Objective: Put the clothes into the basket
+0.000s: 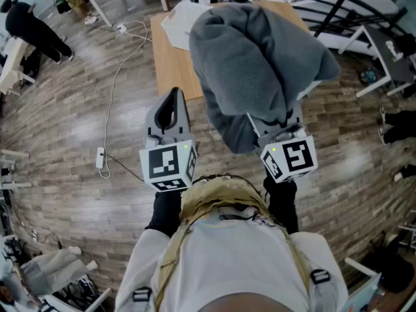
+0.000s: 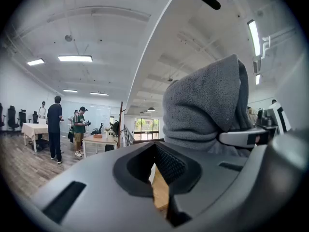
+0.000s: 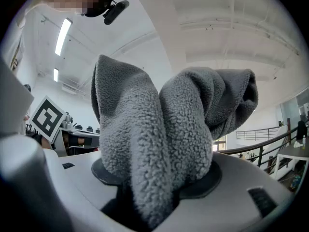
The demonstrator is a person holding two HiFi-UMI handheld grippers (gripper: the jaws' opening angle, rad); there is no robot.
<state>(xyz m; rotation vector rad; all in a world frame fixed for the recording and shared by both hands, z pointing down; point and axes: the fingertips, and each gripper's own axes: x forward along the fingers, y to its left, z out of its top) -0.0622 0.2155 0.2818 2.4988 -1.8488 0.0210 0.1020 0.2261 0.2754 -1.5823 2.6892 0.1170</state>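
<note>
**Desk:** How far along is the job?

**Photographer:** Midway at best. The right gripper [image 1: 279, 125] has its fingers clamped on a bunched grey fleece [image 1: 253, 64], raised high over the wooden counter [image 1: 170, 64]. The left gripper [image 1: 170, 112] hangs beside it, fingers narrow with nothing between them. No basket shows in any view, so the drop is still to come.

**Desk:** Room to move?

**Photographer:** Plenty. There is open plank floor [image 1: 78, 122] on both sides. The counter's near edge sits under the load, and a cable [image 1: 114, 90] trails to the left.
</note>
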